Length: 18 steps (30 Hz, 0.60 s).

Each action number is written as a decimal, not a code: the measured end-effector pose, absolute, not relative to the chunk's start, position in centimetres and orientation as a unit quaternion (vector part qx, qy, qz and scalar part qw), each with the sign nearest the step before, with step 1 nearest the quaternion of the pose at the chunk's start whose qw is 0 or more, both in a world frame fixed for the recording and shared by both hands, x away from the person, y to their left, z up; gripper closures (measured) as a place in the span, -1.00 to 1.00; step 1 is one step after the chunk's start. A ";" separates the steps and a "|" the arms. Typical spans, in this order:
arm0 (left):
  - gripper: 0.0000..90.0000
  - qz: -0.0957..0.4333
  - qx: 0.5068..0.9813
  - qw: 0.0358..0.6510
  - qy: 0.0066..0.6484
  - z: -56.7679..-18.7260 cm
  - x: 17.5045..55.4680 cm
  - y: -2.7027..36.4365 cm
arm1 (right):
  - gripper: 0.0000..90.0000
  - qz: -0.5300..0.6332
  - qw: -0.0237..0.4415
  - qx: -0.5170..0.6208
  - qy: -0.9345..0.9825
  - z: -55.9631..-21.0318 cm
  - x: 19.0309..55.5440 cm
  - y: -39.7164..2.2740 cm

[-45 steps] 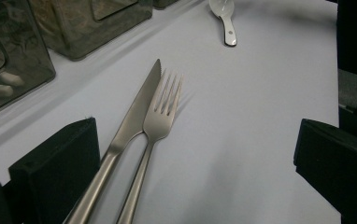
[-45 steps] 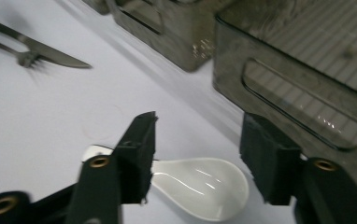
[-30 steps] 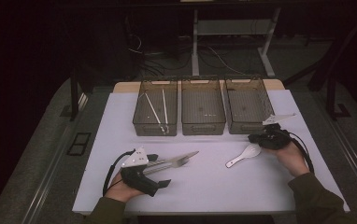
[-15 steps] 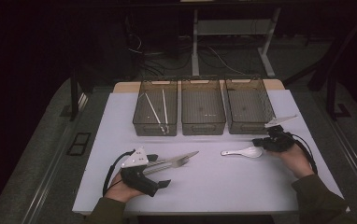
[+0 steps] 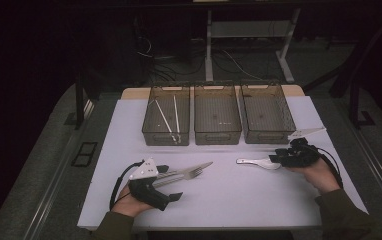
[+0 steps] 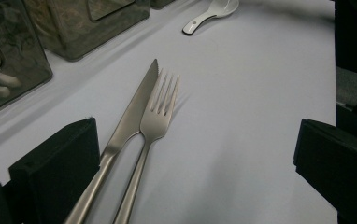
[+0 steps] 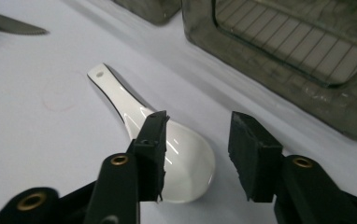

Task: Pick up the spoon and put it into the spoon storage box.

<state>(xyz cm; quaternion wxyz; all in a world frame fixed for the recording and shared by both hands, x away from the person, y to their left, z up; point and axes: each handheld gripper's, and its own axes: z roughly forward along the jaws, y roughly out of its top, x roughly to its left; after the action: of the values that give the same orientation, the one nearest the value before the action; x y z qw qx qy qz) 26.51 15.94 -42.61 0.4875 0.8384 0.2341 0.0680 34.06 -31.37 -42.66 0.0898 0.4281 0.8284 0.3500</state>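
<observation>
Beside the spoon [image 5: 259,162] lie fork [image 5: 185,174] and knife [image 6: 132,109]; bins [image 5: 217,114] behind.

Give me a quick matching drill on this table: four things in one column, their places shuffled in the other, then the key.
Things:
1. white spoon
2. fork
3. chopsticks
4. middle bin

Places:
A. inside the left bin
B. on the mat beside the knife, between the left claw's jaws
C. between the other two bins, nothing visible inside
D. on the mat at the right claw, jaws apart

Pairs: 1-D, 2-B, 3-A, 4-C
</observation>
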 end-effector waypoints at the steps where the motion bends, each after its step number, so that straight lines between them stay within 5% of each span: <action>1: -1.00 0.068 0.838 0.488 0.234 -42.6 26.5 15.9 | 0.22 0.348 0.089 0.428 0.829 -42.8 34.0 -31.4; 18: -1.00 0.067 0.838 0.488 0.234 -42.6 26.5 15.9 | 0.22 0.334 0.076 0.412 0.844 -43.8 33.2 -31.2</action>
<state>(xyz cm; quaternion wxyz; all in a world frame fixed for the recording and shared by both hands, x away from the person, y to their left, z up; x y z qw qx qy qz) 26.50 15.94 -42.61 0.4884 0.8380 0.2339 0.0674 33.23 -31.16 -43.80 0.0758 0.4118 0.8444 0.3342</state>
